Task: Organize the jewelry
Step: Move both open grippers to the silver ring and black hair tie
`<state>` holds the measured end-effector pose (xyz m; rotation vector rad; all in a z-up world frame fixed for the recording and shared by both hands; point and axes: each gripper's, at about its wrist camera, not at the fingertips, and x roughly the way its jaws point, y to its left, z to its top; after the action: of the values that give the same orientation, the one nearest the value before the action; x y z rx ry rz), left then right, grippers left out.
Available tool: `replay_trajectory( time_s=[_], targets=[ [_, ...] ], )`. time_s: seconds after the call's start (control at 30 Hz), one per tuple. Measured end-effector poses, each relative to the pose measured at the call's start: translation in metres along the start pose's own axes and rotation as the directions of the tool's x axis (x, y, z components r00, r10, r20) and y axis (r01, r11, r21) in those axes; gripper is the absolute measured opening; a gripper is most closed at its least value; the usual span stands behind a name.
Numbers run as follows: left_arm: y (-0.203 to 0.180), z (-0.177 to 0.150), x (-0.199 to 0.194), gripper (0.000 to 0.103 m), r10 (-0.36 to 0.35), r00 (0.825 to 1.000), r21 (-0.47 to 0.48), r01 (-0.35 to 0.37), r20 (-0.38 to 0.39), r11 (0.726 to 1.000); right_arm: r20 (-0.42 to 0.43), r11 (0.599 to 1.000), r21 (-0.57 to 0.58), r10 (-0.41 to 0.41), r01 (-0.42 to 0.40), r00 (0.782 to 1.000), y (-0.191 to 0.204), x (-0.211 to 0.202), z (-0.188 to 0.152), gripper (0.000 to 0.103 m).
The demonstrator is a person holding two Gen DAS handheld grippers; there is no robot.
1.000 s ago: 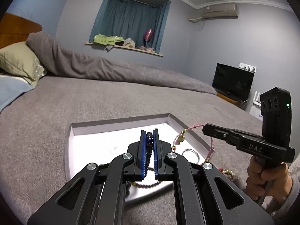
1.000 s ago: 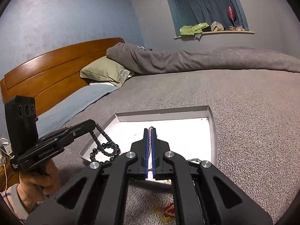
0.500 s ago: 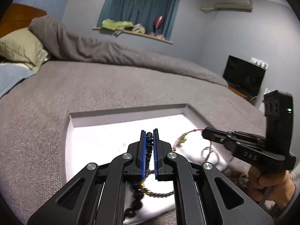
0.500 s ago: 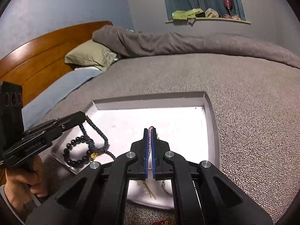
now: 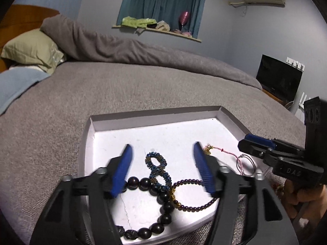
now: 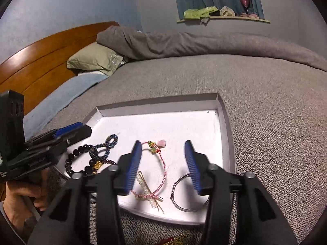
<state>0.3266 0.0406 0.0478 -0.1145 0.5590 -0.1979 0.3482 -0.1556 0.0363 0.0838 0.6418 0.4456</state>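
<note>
Hovering over the shallow white rectangular tray [image 5: 155, 116] on the grey bedspread [image 5: 102, 94], with both tools spread and pinching nothing. Left gripper [image 5: 162, 168]: blue pads just opened wide, straddling the dark-blue beaded bracelet [image 5: 157, 169] twisted into a figure-eight, flat on the tray floor and clear of both pads. Long axis of that figure-eight running straight ahead along the fingers, so lying between them rather than across. Large black round-bead bracelet [image 5: 155, 206] and thin purple bead strand [image 5: 196, 196] overlapping its near end, close to the camera. Right gripper [image 6: 163, 164]: pads likewise just parted, bracketing the pink-and-red braided cord bracelet [image 6: 161, 173] with its small green and pink charm at the far end. Pearl-studded gold hairpin [image 6: 146, 187] crossing under the cord's near end; thin silver wire hoop [image 6: 184, 196] touching or just beside the right-hand pad, hard to tell through blur. Everything dropped inside the tray, left pile nearer the left hand, cord nearer the right. Probably releasing finished, retreat next.
</note>
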Motion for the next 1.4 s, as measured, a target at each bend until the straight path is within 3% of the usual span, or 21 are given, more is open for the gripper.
replay_trajectory(
  time_s=[0.13, 0.47, 1.03, 1.4],
  targets=[
    [-0.007, -0.004, -0.009, 0.077, 0.01, 1.0, 0.031, -0.01, 0.015, 0.999, 0.021, 1.0, -0.011, 0.011, -0.01, 1.0, 0.001, -0.012, -0.005, 0.054],
    [-0.019, -0.023, -0.041, 0.077, -0.008, 1.0, 0.063, 0.007, 0.023, 0.998, 0.035, 0.994, -0.109, 0.021, -0.017, 0.999, 0.022, -0.043, -0.025, 0.06],
    [-0.05, -0.092, -0.1, 0.084, -0.074, 0.997, 0.125, 0.076, -0.022, 0.989, 0.048, 0.998, -0.056, 0.036, -0.033, 0.998, 0.026, -0.073, -0.044, 0.072],
    [-0.064, -0.115, -0.107, 0.09, -0.052, 0.997, 0.144, 0.06, -0.057, 0.988, 0.039, 0.999, -0.048, 0.013, -0.011, 0.999, 0.028, -0.091, -0.063, 0.086]
  ],
)
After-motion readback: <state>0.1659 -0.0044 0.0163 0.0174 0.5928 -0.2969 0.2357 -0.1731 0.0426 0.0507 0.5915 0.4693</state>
